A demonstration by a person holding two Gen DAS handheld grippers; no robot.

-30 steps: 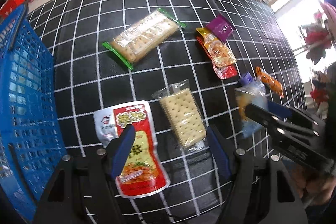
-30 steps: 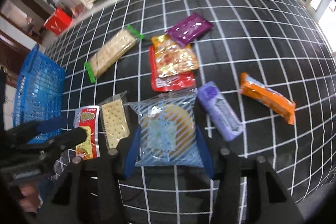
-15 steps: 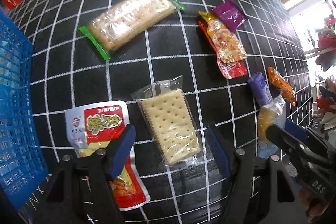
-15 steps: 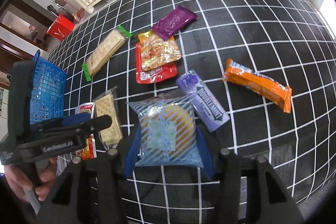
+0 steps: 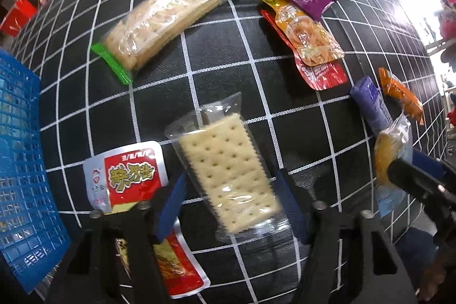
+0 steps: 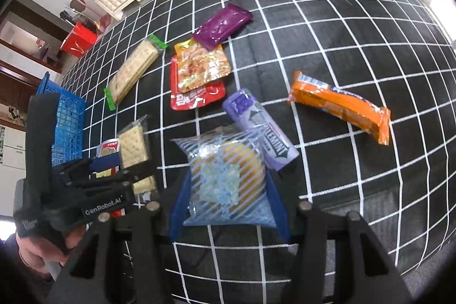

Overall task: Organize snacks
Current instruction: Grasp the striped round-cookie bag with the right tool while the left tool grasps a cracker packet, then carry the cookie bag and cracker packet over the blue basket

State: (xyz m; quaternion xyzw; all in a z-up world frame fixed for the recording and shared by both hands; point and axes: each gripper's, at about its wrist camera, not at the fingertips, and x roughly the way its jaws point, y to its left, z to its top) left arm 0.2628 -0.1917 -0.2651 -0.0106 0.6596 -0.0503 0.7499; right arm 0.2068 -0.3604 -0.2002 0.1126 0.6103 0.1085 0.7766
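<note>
At your far left, the blue lattice basket (image 5: pixel 20 150) shows nothing clearly inside. Your left gripper (image 5: pixel 228 198) straddles the clear-wrapped cracker pack (image 5: pixel 228 173), jaws wide; your right gripper (image 6: pixel 225 207) clamps the striped crinkly pouch (image 6: pixel 225 175).

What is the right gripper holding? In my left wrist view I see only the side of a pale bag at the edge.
Observer: The right gripper is shut on a blue striped bag with something round and yellow inside.
Operator: Does this bag touch the purple pack?
Observer: In the right wrist view its far corner covers the near end of the purple pack. I cannot tell whether they touch.
Operator: And who holds my left gripper?
Observer: A hand grips its handle. The left gripper is open over the single cracker pack.
</note>
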